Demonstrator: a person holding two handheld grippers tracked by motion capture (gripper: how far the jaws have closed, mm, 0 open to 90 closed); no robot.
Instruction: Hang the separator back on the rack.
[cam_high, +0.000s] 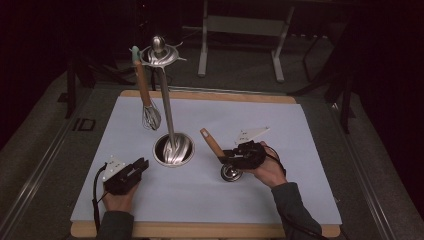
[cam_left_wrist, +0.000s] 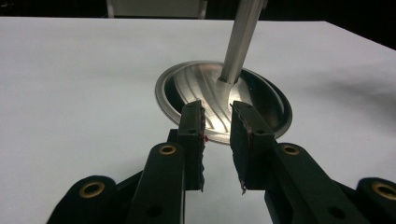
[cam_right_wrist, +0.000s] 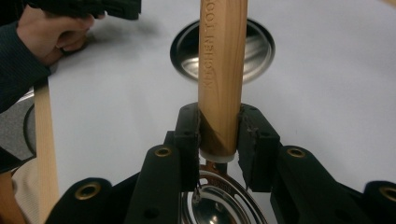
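A metal utensil stand rises from a round base (cam_high: 173, 150) (cam_left_wrist: 196, 86) (cam_right_wrist: 187, 46) to a ring top (cam_high: 159, 54). From that ring hangs a whisk (cam_high: 145, 95) with a wooden handle. My right gripper (cam_high: 223, 159) (cam_right_wrist: 219, 135) is shut on the wooden handle (cam_high: 212, 142) (cam_right_wrist: 222, 70) of a utensil. The utensil's round metal head (cam_high: 230, 172) (cam_right_wrist: 219, 200) rests on the mat just right of the base. My left gripper (cam_high: 141, 165) (cam_left_wrist: 217, 126) lies low on the mat left of the base, open a little, with nothing between its jaws.
A white mat (cam_high: 280, 125) covers a wooden board (cam_high: 200, 231) whose edges show at front and back. Dark floor and table legs (cam_high: 202, 45) lie beyond. The person's left hand (cam_right_wrist: 56, 32) holds the other gripper near the mat's edge.
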